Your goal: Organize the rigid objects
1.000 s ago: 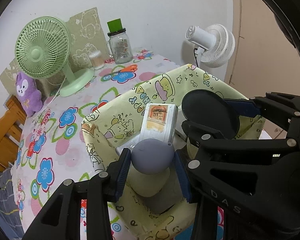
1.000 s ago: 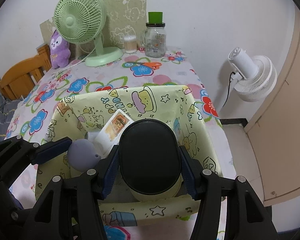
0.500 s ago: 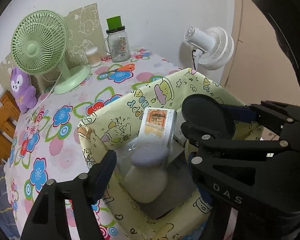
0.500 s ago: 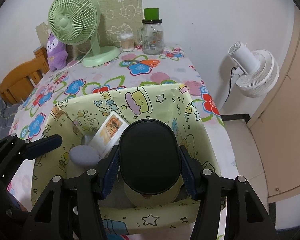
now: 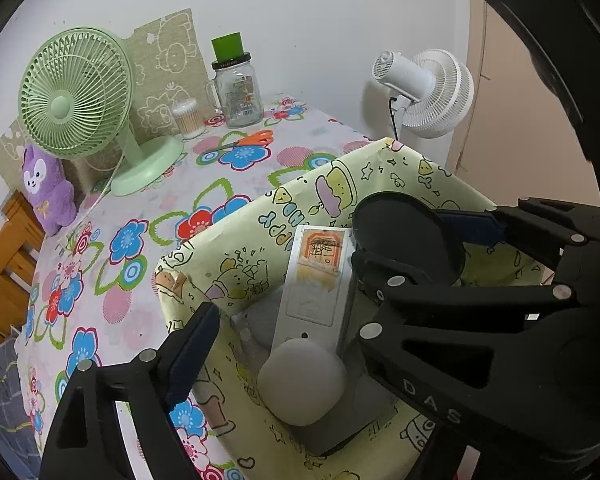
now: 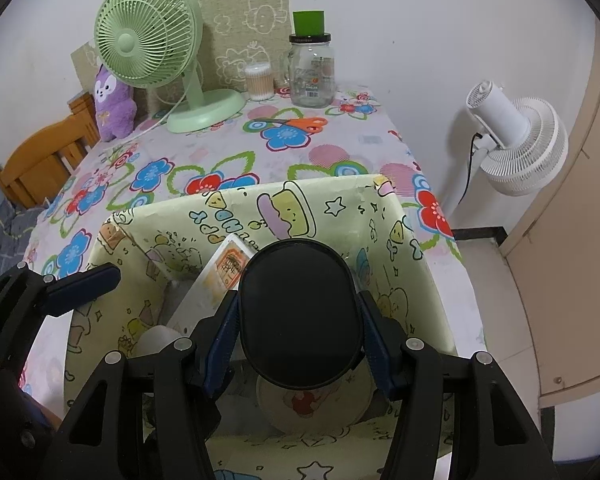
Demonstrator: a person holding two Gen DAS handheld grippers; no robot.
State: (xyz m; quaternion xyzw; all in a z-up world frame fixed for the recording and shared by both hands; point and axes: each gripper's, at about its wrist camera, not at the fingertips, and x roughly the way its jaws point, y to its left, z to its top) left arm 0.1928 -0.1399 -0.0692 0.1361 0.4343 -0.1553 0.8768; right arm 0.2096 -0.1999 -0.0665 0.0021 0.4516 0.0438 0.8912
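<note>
A yellow-green cartoon-printed box [image 5: 228, 256] stands on the flowered tablecloth. Inside it lie a white flat case with an orange label [image 5: 316, 280] and a small pale bottle with a grey round cap [image 5: 302, 380]. My left gripper [image 5: 278, 344] hangs over that bottle with its jaws opening, and neither pad touches the bottle. Just to the right, my right gripper [image 6: 296, 332] is shut on a cream jar with a black oval lid [image 6: 298, 312], held low inside the box [image 6: 328, 208]. The left gripper's blue finger [image 6: 84, 284] shows at the left edge.
At the back of the table stand a green desk fan [image 5: 76, 96], a glass jar with a green top [image 5: 238, 92], a cotton-swab tub [image 5: 188, 118], orange scissors [image 5: 252, 140] and a purple plush [image 5: 48, 192]. A white floor fan [image 6: 516, 148] stands past the table's right edge.
My left gripper has opened and let go of the grey-capped bottle, which now rests lower in the box. The right gripper has kept its hold on the black-lidded jar.
</note>
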